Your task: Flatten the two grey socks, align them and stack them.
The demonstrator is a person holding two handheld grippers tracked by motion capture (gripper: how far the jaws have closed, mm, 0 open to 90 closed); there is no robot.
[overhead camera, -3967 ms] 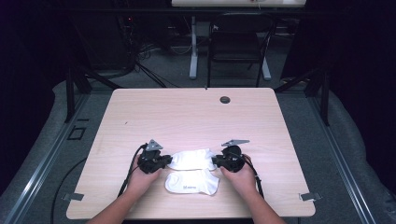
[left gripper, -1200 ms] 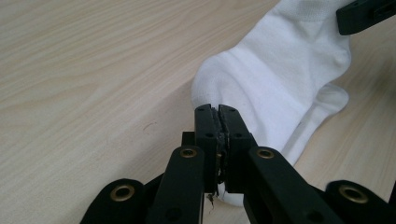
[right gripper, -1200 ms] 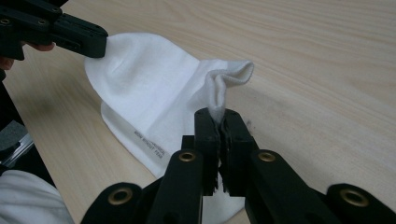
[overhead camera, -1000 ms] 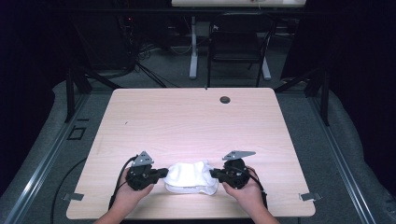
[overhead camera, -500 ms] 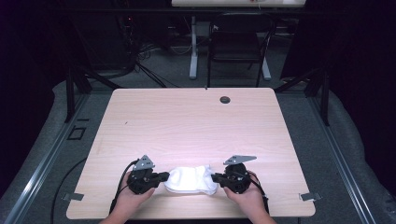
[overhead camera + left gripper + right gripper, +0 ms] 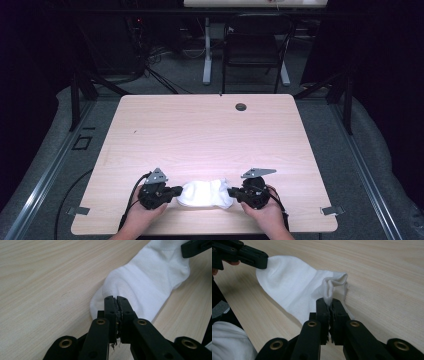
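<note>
A white sock (image 6: 205, 193) lies near the front edge of the wooden table (image 6: 200, 135), stretched between both grippers. My left gripper (image 6: 176, 191) is shut on the sock's left end; in the left gripper view the sock (image 6: 147, 287) runs away from the closed gripper (image 6: 116, 298). My right gripper (image 6: 232, 192) is shut on the sock's right end, where the cuff (image 6: 335, 282) bunches just above the pinched gripper (image 6: 329, 301). The left gripper (image 6: 262, 261) also appears at the upper left of the right gripper view, holding the far end.
A small dark round grommet (image 6: 241, 106) sits near the table's far edge. Beyond the table stand a chair (image 6: 252, 50) and a desk leg (image 6: 206, 50) among cables on the floor. The table's front edge runs close under the person's hands (image 6: 265, 215).
Both grippers have drawn the sock toward the front edge of the table. The sock now looks smaller and more bunched than four seconds ago.
</note>
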